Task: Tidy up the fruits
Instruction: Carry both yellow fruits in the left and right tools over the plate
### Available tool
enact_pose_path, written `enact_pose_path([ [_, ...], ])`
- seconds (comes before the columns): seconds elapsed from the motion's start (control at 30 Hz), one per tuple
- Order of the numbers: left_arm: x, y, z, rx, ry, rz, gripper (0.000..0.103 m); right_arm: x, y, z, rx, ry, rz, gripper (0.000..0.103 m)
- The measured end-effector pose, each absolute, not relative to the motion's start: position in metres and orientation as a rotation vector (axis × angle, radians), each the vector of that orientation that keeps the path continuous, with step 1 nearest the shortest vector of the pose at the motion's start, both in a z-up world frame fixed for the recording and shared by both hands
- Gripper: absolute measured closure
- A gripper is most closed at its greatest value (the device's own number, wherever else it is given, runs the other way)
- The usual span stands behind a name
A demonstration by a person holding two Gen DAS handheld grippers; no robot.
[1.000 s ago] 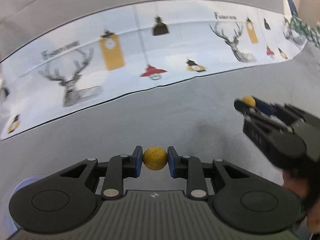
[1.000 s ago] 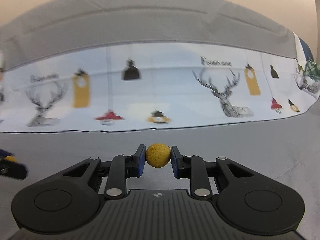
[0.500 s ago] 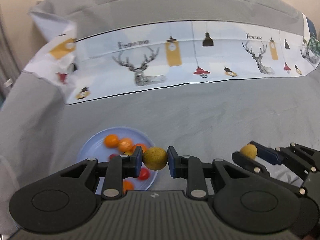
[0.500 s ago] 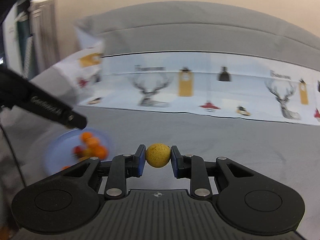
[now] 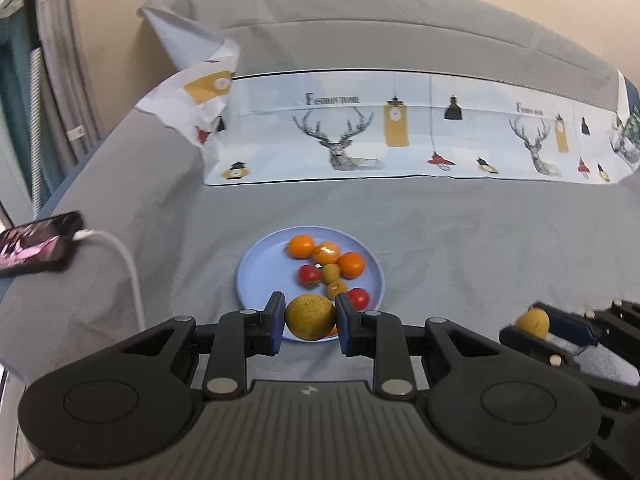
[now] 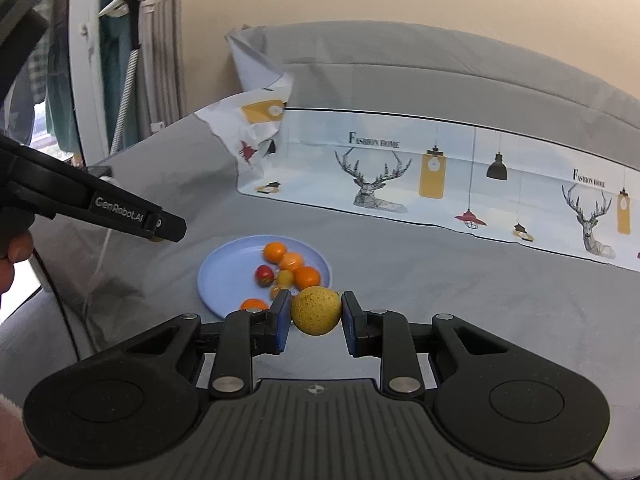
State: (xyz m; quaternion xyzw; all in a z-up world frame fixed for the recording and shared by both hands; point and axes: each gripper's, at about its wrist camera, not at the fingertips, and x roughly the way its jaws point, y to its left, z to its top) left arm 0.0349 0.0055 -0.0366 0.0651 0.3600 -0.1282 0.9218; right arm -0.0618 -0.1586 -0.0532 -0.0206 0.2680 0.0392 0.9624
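Observation:
My left gripper (image 5: 311,317) is shut on a yellow speckled fruit (image 5: 310,316), held above the near rim of a light blue plate (image 5: 260,272). The plate lies on the grey sheet and holds several small orange, red and yellow fruits (image 5: 326,266). My right gripper (image 6: 316,311) is shut on a second yellow fruit (image 6: 316,310), to the right of the same plate (image 6: 224,276). The right gripper with its fruit also shows in the left wrist view (image 5: 528,322), low at the right. The left gripper's side shows in the right wrist view (image 6: 120,212).
A grey sheet (image 5: 460,248) covers a bed. A white printed cloth with deer and lamps (image 5: 400,136) lies across its far side. A phone (image 5: 36,244) on a white cable (image 5: 124,264) lies at the left. Curtains and a hanger stand (image 6: 132,40) are at the far left.
Both grippers swung left, each still holding its yellow fruit. The blue plate of fruits came into view and now sits just beyond both grippers' tips.

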Motion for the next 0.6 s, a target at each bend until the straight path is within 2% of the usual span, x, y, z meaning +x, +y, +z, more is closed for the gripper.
enact_pose_path([
  [0.3, 0.027, 0.043, -0.027, 0.065, 0.7, -0.188, 0.073, -0.059, -0.122, -0.052, -0.13, 0.555, 0.165, 0.075],
  [0.6, 0.035, 0.043, -0.033, 0.042, 0.742, -0.182, 0.073, -0.058, -0.126, -0.053, -0.121, 0.574, 0.151, 0.075],
])
